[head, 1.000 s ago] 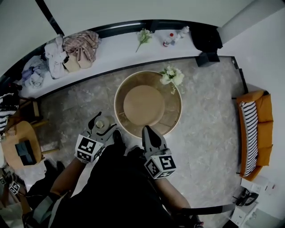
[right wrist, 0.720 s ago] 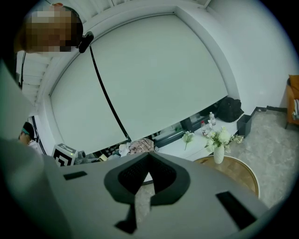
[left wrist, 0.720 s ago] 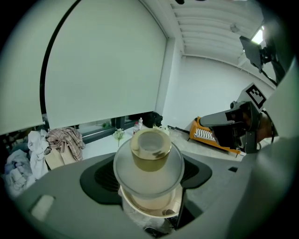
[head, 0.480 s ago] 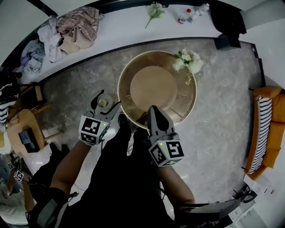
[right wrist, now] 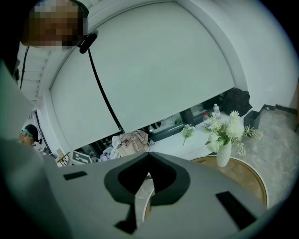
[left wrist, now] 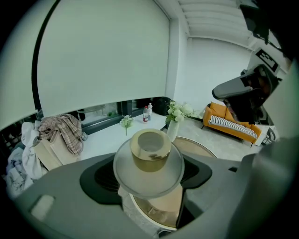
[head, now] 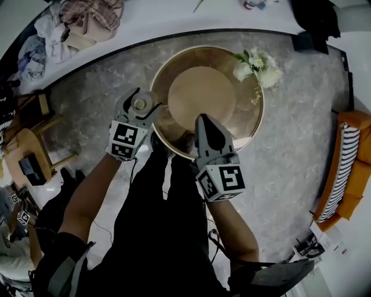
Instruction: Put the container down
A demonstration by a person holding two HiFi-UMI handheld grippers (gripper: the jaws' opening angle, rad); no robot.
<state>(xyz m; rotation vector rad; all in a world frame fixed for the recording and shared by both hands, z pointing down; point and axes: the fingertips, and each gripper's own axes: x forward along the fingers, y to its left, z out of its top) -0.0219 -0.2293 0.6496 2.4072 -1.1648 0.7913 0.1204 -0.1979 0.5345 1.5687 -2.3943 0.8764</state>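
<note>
My left gripper (head: 138,111) is shut on a small container (head: 139,104), a clear round body with a tan cylindrical cap. It hangs in the air just off the left rim of the round wooden table (head: 249,125). In the left gripper view the container (left wrist: 149,150) fills the middle between the jaws of that gripper (left wrist: 149,179), with the table (left wrist: 205,148) below and beyond it. My right gripper (head: 204,120) is shut with nothing in it, over the table's near rim. In its own view the right gripper (right wrist: 149,156) has its jaws meeting at a point.
A white vase of flowers (head: 256,62) stands on the table's far right edge. A pile of clothes (head: 87,17) lies on the white ledge at the back. An orange striped sofa (head: 348,168) is at the right, a wooden chair (head: 29,145) at the left.
Both grippers have moved forward toward the table. The left one has carried the container up to the table's left rim; the right one now reaches over the near rim.
</note>
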